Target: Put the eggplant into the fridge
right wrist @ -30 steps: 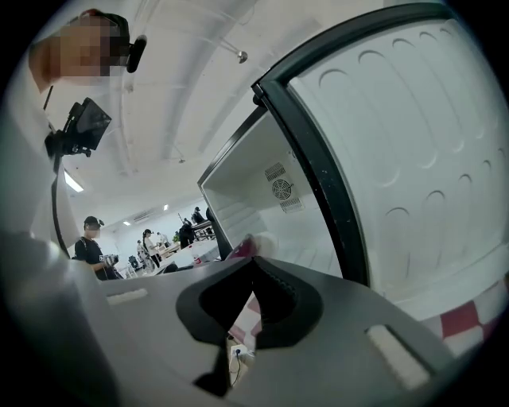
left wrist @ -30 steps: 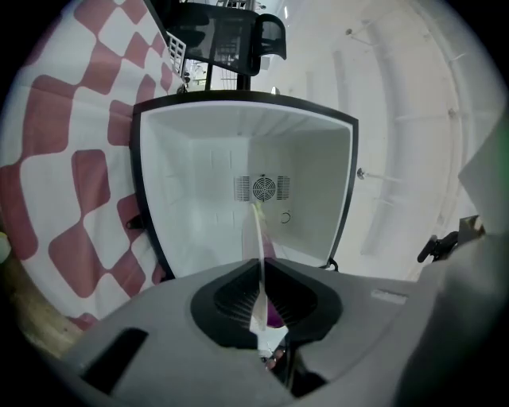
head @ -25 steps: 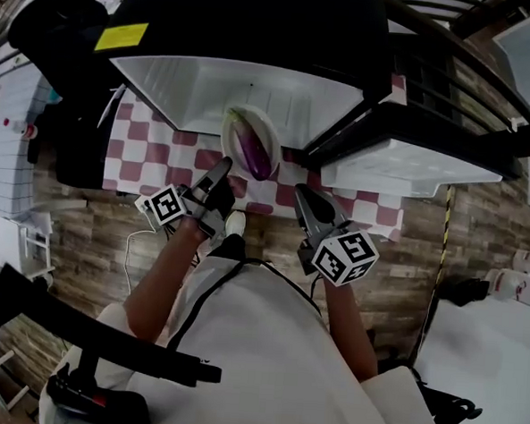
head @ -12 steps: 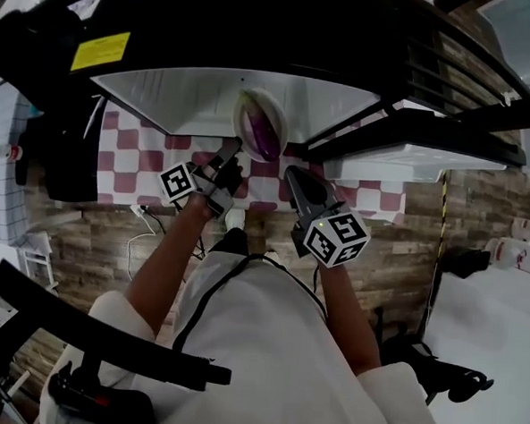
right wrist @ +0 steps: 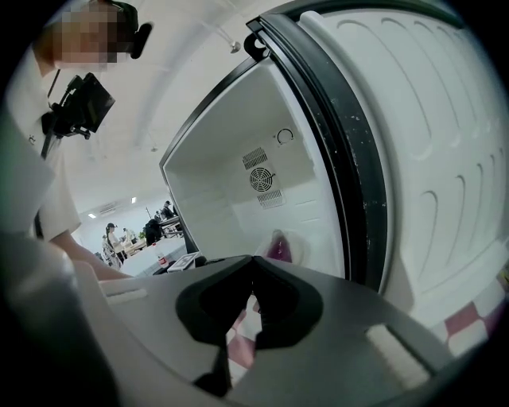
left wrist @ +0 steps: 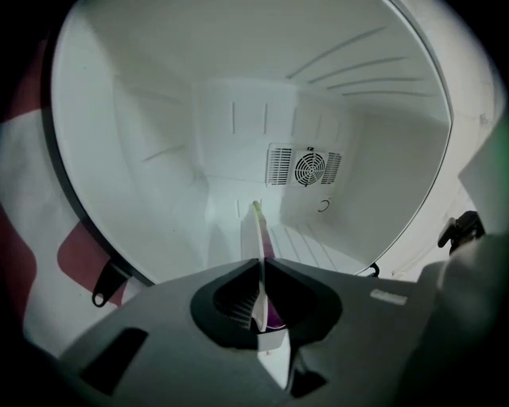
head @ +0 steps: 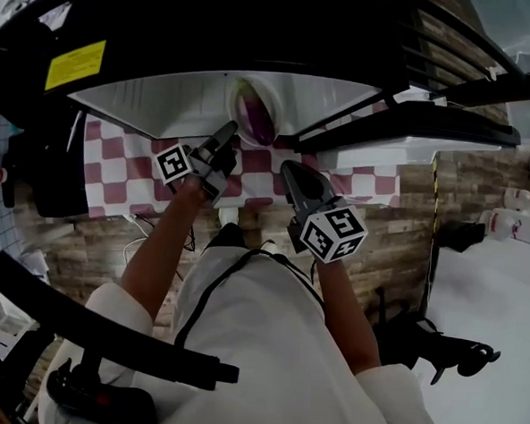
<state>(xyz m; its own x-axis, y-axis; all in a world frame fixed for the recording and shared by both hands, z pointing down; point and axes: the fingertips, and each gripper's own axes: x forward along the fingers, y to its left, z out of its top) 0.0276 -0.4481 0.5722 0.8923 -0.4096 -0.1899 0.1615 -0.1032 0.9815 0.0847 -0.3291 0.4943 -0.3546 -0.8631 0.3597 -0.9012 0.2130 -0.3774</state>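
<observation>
Since a second ago the eggplant (head: 256, 116) has gone forward on its plate (head: 231, 101), from in front of the fridge (head: 146, 101) into its open mouth. It lies lengthwise on the middle of the plate. The plate's far rim is now tucked under the fridge's black top edge, and its near rim still hangs out past the front lip. Whether the plate touches the fridge floor cannot be told.

The left gripper (head: 227, 134) has travelled forward with it. Its jaws are pressed onto the plate's near rim. In the left gripper view the plate (left wrist: 258, 238) shows edge-on between them, with a purple strip of eggplant (left wrist: 273, 312) just to its right. Beyond lies the white interior with a round fan grille (left wrist: 306, 168) on the back wall.

The right gripper (head: 288, 169) has come slightly forward too. It hangs just right of the plate and apart from it, in front of the fridge's lip. Its jaws are pressed together with nothing between them. The right gripper view looks past them to the plate inside the opening, beside the black seal (right wrist: 334, 135) and the ribbed white liner of the open door (right wrist: 429, 159).

A red-and-white checked cloth (head: 124, 167) lies under the fridge's front edge and beneath both grippers.
</observation>
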